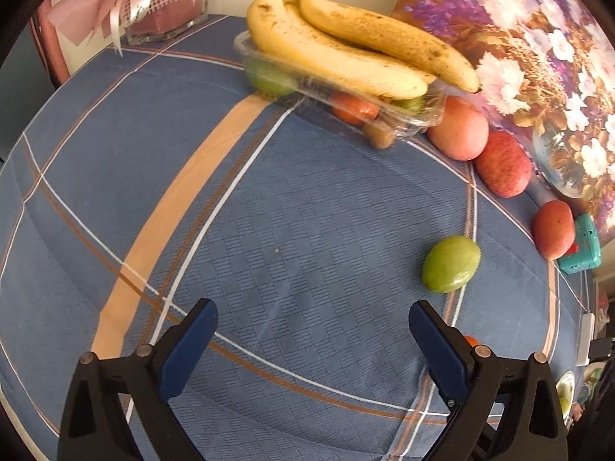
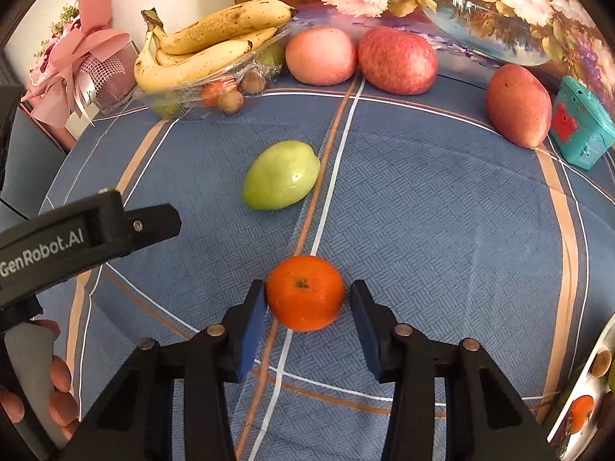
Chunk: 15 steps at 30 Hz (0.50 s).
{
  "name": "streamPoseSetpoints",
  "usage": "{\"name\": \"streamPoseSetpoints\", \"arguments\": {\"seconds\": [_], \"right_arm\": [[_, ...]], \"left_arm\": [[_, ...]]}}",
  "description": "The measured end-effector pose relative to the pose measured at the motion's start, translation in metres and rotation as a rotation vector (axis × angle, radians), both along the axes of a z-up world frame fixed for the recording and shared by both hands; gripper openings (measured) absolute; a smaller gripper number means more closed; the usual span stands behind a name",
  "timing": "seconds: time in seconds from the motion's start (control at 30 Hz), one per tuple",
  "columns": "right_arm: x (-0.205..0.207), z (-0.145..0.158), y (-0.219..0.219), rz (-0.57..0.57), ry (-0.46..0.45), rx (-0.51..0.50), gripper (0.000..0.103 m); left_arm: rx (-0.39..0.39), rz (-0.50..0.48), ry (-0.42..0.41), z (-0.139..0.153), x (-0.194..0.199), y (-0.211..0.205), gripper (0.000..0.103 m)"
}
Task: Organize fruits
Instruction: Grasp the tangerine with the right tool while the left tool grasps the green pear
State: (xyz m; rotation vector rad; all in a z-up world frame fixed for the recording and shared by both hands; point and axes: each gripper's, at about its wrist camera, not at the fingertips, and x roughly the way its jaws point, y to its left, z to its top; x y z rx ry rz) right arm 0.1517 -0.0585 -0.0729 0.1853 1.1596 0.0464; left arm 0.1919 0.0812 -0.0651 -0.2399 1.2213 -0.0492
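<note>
My right claw (image 2: pixel 307 288) points down at the blue checked tablecloth (image 2: pixel 423 230) with the orange (image 2: pixel 303 294) sitting between its blue pads. The left pad looks to be touching the peel, the right pad stands just clear of it, so the claw is released, not clamped, and the orange rests on the cloth.

Left of the orange, my left claw (image 1: pixel 313 315) hangs over bare cloth, spread wide with nothing in it; from its camera, only a sliver of the orange shows behind one finger. In the right view, a hand (image 2: pixel 57 384) wraps that tool's handle at the lower left edge.

Beyond the orange and slightly left lies a green fruit (image 2: pixel 280 174), on its side, well apart from everything else.

Farther back from the orange runs a row along the table's far edge:
- to the far left, a bunch of bananas (image 2: pixel 207 46) on top of a clear plastic tray (image 1: pixel 407 115) holding small fruits
- just right of the tray, a pink apple (image 2: pixel 321 55) and a red apple (image 2: pixel 398 59), side by side
- to the far right, another red fruit (image 2: pixel 517 105), just beside a teal toy box (image 2: pixel 580 126)

Behind the row leans a flower painting (image 2: pixel 499 0); far left of the bananas stands a glass vase with pink ribbon (image 2: pixel 96 65).
</note>
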Motion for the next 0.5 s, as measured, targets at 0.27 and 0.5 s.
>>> {"name": "streamPoseSetpoints", "arguments": {"seconds": [0.27,0.5], "right_arm": [[-0.001,0.014,-0.015,-0.019,-0.032,0.022,0.041],[-0.008,0.032,-0.066,-0.124,-0.072,0.026,0.041]], "left_arm": [[-0.062,0.007,-0.037,0.006,0.013,-0.004,0.093],[-0.128,-0.049,-0.087,0.011,0.022,-0.029,0.087]]}}
